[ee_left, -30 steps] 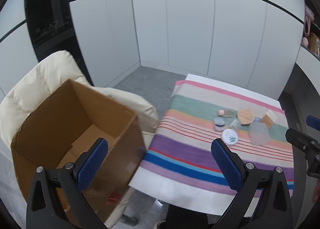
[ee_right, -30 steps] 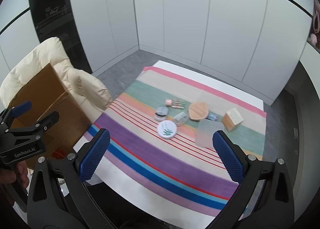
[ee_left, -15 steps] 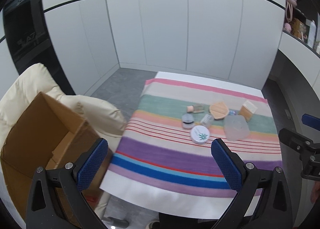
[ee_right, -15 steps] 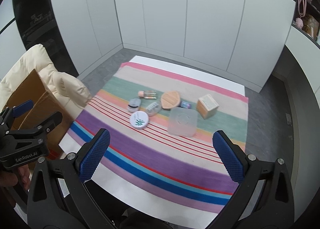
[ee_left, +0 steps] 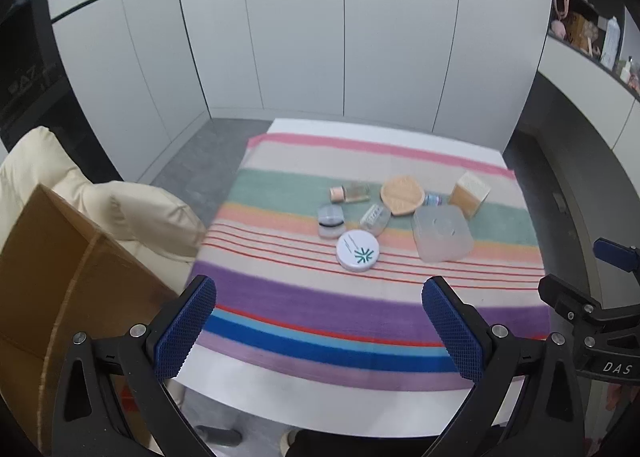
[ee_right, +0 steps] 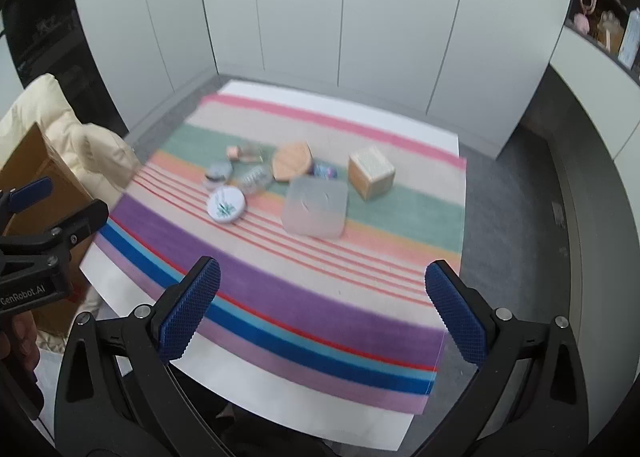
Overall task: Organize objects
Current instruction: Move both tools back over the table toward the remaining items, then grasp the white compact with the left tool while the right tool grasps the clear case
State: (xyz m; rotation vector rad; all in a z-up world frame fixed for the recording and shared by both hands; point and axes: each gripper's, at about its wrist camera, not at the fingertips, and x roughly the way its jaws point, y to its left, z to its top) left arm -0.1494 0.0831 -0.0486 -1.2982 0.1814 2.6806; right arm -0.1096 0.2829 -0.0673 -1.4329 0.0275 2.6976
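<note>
Several small items lie grouped on a striped cloth over a white table. Nearest is a round white tin with a green mark. Beside it rest a frosted square lid, a tan hexagonal compact, a small tan box, a clear jar and a little bottle with a pink cap. My left gripper hangs open above the cloth's near edge. My right gripper is open too, empty, short of the items.
A cardboard box sits on a cream padded chair left of the table. White cabinet walls stand behind. A shelf with bottles runs along the right. The other gripper shows at each view's edge.
Both views have swung from the cardboard box toward the table, and the items now sit nearer the centre. Both grippers stayed open.
</note>
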